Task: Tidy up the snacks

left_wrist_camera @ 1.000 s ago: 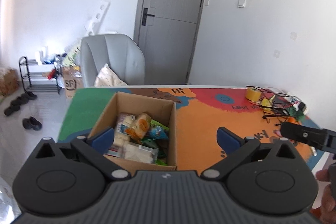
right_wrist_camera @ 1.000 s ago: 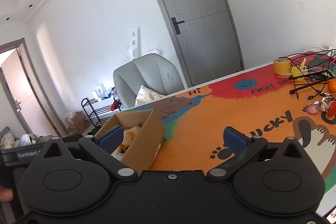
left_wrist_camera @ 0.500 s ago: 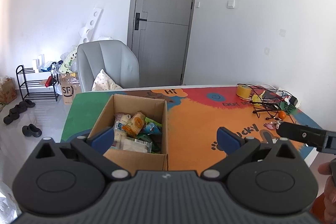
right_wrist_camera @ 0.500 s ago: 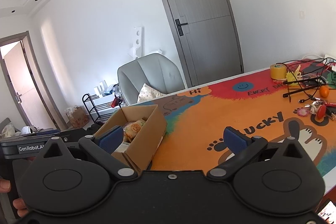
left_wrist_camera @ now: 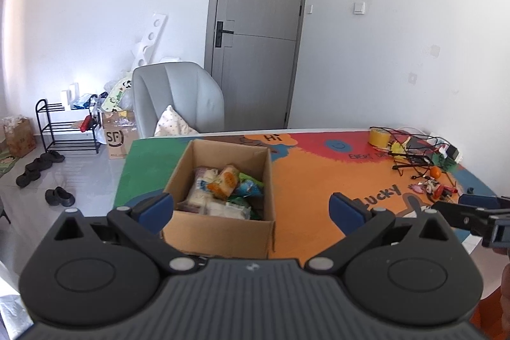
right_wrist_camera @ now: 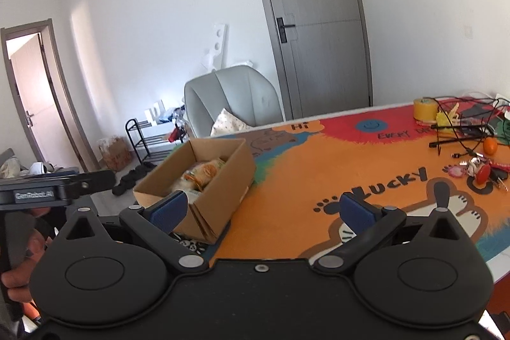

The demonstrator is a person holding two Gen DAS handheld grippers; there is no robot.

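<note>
Across the worktop [left_wrist_camera: 306, 180] stretches a bright cartoon mat, mostly bare orange in the middle, likely to leave free room for sorting. Toward its left end stands an open cardboard box [left_wrist_camera: 220, 227], flaps out of the way, so its contents can be reached from above. Inside it the snacks [left_wrist_camera: 223, 190] lie heaped in a loose pile: pale wrapped packets, an orange-printed one on top, green and blue pouches at the right side. No snack shows on the mat outside the box. That fits either a box waiting to be emptied and sorted, or one into which the snacks are already gathered.

Both claws hang above the near edge, clear of the box. The left claw [left_wrist_camera: 251, 209] is spread wide with nothing between its blue pads, facing the box squarely. The right claw [right_wrist_camera: 261, 207] is likewise spread and empty, aimed at the bare mat beside the box. At the far right end sits unrelated clutter [right_wrist_camera: 462, 129]: tape roll, cables, keys.
</note>
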